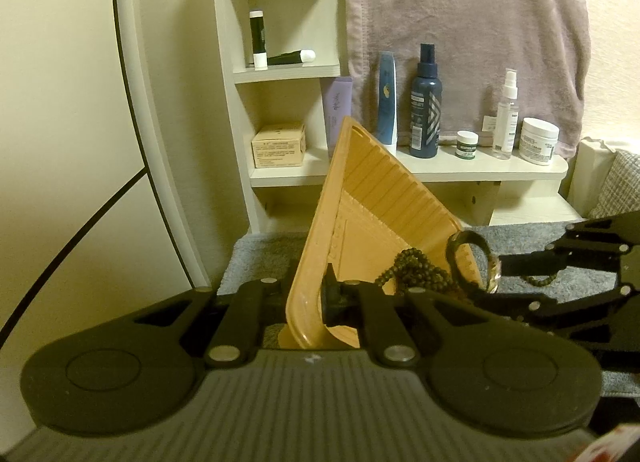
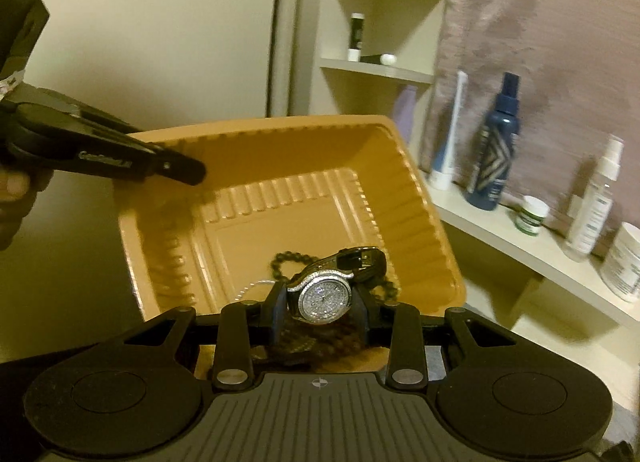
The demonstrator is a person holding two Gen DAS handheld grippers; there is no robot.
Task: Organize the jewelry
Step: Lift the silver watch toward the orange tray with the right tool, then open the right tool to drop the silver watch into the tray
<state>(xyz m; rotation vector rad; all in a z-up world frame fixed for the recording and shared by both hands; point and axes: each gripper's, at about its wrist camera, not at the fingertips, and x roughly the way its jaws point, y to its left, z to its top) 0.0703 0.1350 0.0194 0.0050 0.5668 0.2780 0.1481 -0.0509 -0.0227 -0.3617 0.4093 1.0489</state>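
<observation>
Right claw: the right gripper (image 2: 320, 312) is clamped on the case of a rhinestone-faced silver wristwatch with a black strap (image 2: 325, 296), one finger on each side of the dial.
Watch axis: the strap (image 2: 362, 258) runs from the case toward 1 o'clock in the right wrist view, away from the claw; the dial faces the camera.
Watch position: held over the near rim of the tan ribbed plastic tray (image 2: 404, 198), above its lower inside corner.
Tray contents: a dark brown beaded bracelet (image 2: 290, 260) lies in the tray just beyond the watch at 11 o'clock, with a thin pale chain (image 2: 256, 286) beside it; more beads show below the fingers.
Left claw: the left gripper (image 1: 326, 294) is pinched together on the tray's rim (image 1: 308, 302), holding the tray tilted up, open side toward the right claw.
Key relation: judged from both views, the tray floor lies straight ahead of and below the watch at 12 o'clock; the right hand alone carries it, and the coming move is probably a short lowering and release clear of the beads.
Beyond: a cream shelf (image 1: 520, 172) at 1 o'clock carries a dark blue spray bottle (image 1: 425, 110) and jars.
</observation>
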